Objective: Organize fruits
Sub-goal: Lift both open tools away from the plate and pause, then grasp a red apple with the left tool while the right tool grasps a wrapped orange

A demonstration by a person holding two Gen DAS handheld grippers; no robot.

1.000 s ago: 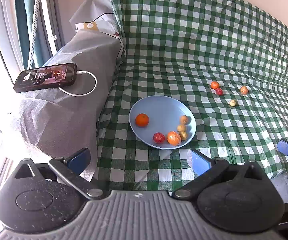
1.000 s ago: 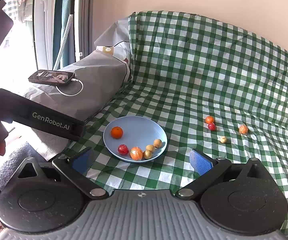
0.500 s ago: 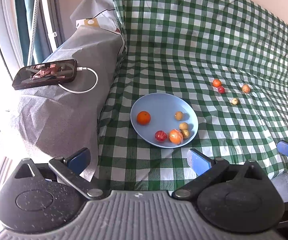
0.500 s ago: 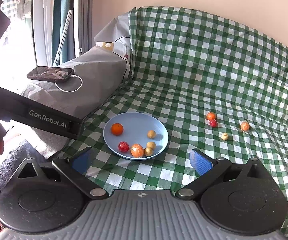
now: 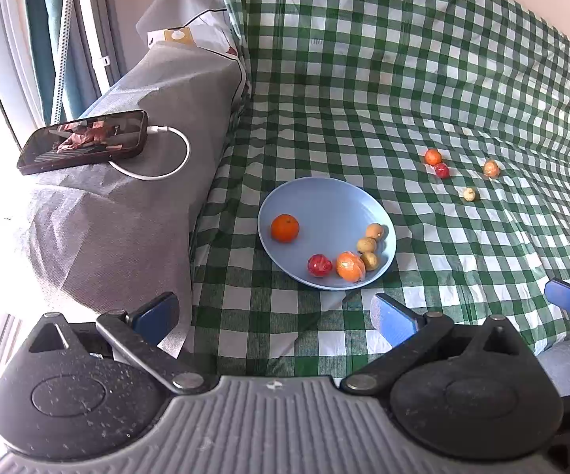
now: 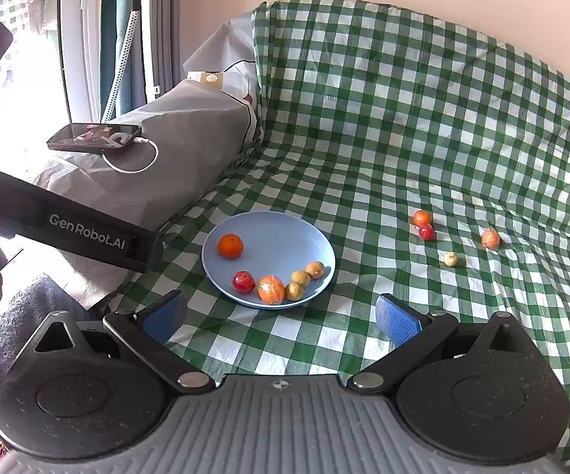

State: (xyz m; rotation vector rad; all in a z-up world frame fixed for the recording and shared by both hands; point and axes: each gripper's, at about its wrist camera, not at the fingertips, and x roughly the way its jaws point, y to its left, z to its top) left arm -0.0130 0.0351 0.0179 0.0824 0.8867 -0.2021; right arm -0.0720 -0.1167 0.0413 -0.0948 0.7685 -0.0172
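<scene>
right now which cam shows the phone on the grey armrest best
The left wrist view. The phone lies nearer there, larger, screen facing the lens, its white cable fully traced. In the right wrist view the phone is smaller and seen at a flatter angle, with the left gripper's body just below it.

A home living room — a sofa (image 6: 423, 126) draped in a green-checked cloth (image 5: 403, 79), a charging phone (image 5: 83, 140) on its covered armrest (image 5: 127, 197), curtains (image 6: 119, 39) by a bright window, and a rug (image 6: 28, 308) below.
</scene>
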